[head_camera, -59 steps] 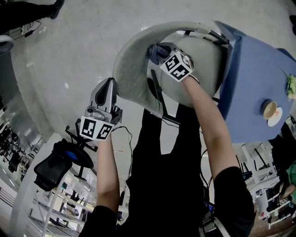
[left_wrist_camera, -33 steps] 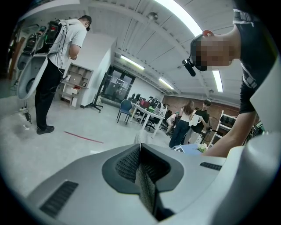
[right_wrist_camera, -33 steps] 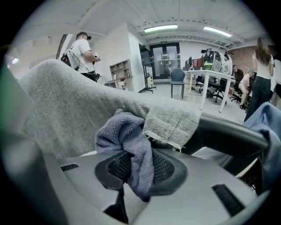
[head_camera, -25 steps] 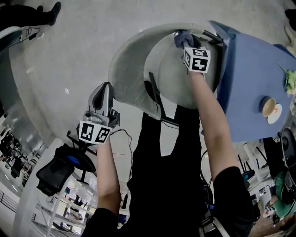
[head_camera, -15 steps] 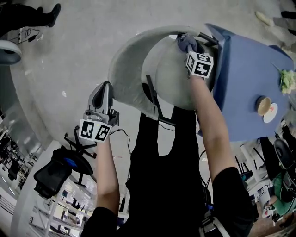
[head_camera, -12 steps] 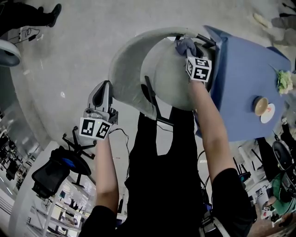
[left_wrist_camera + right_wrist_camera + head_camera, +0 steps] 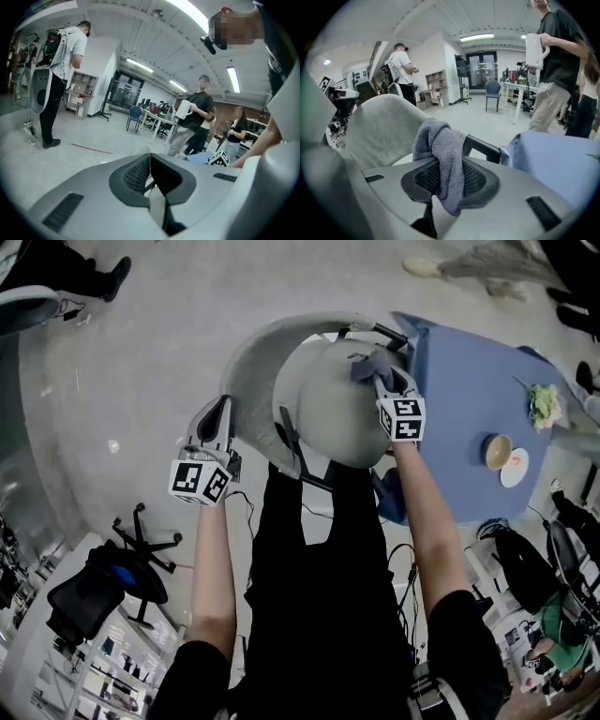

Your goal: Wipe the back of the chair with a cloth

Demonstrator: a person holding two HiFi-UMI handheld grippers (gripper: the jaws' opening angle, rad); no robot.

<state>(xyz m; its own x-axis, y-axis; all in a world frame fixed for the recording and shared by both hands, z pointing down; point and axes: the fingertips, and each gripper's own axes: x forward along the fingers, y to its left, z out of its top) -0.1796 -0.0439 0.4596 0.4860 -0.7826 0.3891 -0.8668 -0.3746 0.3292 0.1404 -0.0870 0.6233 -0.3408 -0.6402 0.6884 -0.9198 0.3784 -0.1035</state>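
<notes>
The grey fabric chair (image 7: pixel 251 367) stands below me, its curved back (image 7: pixel 379 124) wrapping round the seat (image 7: pixel 337 418). A blue-grey cloth (image 7: pixel 366 365) is bunched in my right gripper (image 7: pixel 377 369), which is shut on it over the seat's far right side, close to the black armrest (image 7: pixel 483 146). In the right gripper view the cloth (image 7: pixel 439 145) hangs folded over the jaws of the right gripper (image 7: pixel 440 187). My left gripper (image 7: pixel 218 411) is held just outside the chair back's left end. Its jaws (image 7: pixel 150 176) are shut with nothing between them.
A blue-covered table (image 7: pixel 464 399) touches the chair's right side, bearing a cup (image 7: pixel 496 451), a saucer (image 7: pixel 515 468) and a green bunch (image 7: pixel 543 406). A person with a white kettle (image 7: pixel 534 49) stands beyond it. A black office chair (image 7: pixel 94 587) stands at lower left.
My right gripper has carried the cloth from the inner left of the chair back round to its right end by the armrest. The left gripper has stayed beside the back.
</notes>
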